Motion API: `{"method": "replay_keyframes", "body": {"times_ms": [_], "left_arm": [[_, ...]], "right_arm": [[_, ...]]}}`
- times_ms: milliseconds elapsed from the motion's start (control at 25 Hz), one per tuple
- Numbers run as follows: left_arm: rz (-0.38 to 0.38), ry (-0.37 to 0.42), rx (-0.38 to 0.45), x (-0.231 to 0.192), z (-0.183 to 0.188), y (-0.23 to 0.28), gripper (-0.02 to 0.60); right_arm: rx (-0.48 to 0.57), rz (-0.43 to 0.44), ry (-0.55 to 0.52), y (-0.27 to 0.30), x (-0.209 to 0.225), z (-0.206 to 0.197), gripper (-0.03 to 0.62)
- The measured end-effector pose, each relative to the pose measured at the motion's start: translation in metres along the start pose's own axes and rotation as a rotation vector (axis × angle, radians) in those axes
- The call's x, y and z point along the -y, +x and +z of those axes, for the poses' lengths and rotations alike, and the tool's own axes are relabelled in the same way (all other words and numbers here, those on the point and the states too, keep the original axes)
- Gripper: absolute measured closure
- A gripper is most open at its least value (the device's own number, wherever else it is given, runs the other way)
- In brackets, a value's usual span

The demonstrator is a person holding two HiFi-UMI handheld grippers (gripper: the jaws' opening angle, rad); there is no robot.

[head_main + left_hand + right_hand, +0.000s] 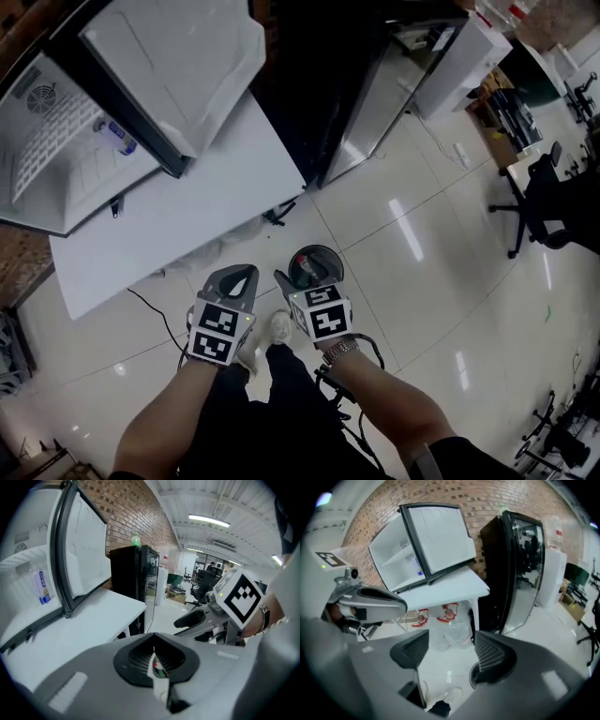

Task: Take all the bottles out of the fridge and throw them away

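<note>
Item, far left: open fridge (45,117) on white table (187,211), holding one small blue-labelled bottle (119,140), upright inside. We judge it light, thin-walled plastic, perhaps slick, and best taken round mid-body. Left gripper (153,657): jaws pressed together, empty. Right gripper (450,656): jaws spread, empty. We hold both well apart from the fridge.

You have the white worktop (202,211) before you, with the small open fridge (56,173) standing on it. Under it, clear plastic bags (451,631) lie on the glossy floor (422,262).
</note>
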State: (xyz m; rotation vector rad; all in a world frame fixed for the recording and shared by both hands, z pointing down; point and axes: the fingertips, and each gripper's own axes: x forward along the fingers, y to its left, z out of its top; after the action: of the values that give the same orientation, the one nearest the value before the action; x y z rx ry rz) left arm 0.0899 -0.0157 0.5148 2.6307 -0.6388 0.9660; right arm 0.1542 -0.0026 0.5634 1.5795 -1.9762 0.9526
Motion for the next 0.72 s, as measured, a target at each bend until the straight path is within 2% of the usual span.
{"method": "replay_keyframes", "body": {"times_ms": [360,720], "left_arm": [[0.144,-0.054,0.135,-0.06,0.024,-0.072,0.578],[0.248,-0.112,0.231,-0.134,0.029,-0.139,0.578]], "right_arm": [[0.066,0.097,-0.15,-0.006,-0.078,0.063,0.287],[0.121,0.179,-0.301,0.016,-0.169,0.131,0.287]]}}
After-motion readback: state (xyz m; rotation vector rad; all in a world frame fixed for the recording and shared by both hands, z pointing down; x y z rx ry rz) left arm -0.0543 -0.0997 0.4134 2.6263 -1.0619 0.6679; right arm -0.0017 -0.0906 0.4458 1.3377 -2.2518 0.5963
